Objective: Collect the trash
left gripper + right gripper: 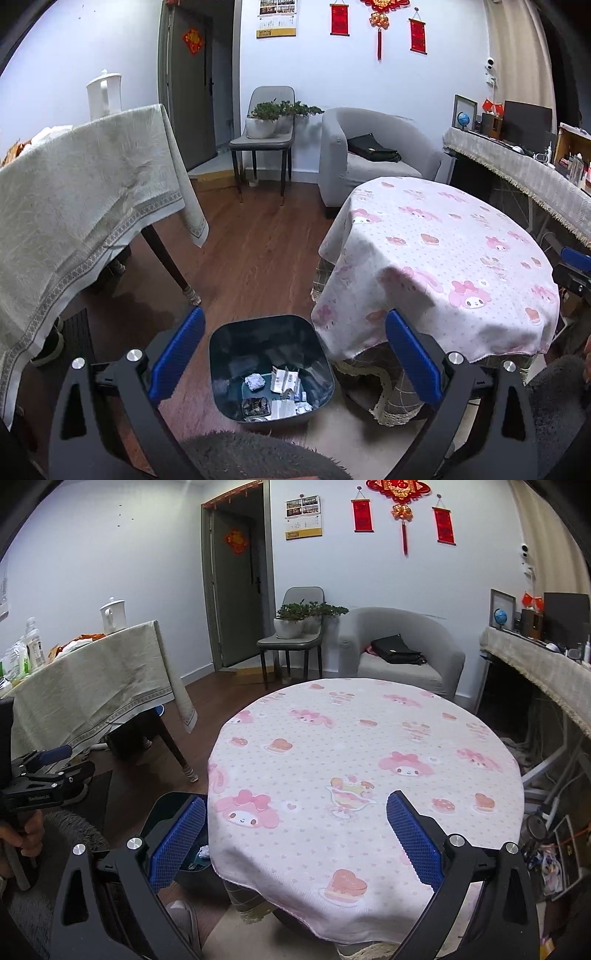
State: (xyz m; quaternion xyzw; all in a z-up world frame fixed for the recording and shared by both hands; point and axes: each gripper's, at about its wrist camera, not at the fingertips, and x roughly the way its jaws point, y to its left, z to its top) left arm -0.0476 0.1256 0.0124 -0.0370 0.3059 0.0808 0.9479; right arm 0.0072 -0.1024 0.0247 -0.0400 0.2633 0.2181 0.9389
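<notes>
While the left gripper (295, 350) hangs above a dark bin (271, 369) on the wood floor, its blue fingers (177, 354) are spread wide with nothing between them. That bin holds the task's things: crumpled paper (255, 381), torn white packaging (286, 380) and a dark wrapper (255, 407) lie at its bottom. It stands just beside the round table (443, 258), draped in a pink cartoon cloth, probably so that scraps can be dropped straight down from the table edge.

The right gripper (295, 834) also has its fingers spread wide and holds nothing. It hovers over the near part of the round table, whose cloth shows no loose rubbish anywhere in sight. Judging from that, the collecting looks close to done, or the next piece lies elsewhere.

Only the left wrist view shows inside the bin; from the right wrist, just a slice of the rim and a glimpse of white scrap appear, beside the left blue finger. Only the right wrist view shows the whole tabletop, and it catches the other gripper's tool at the left edge, held by a hand (22, 834). A second table (92, 679) with a beige cloth, carrying bottles and a white jug, stands well apart to the left.
</notes>
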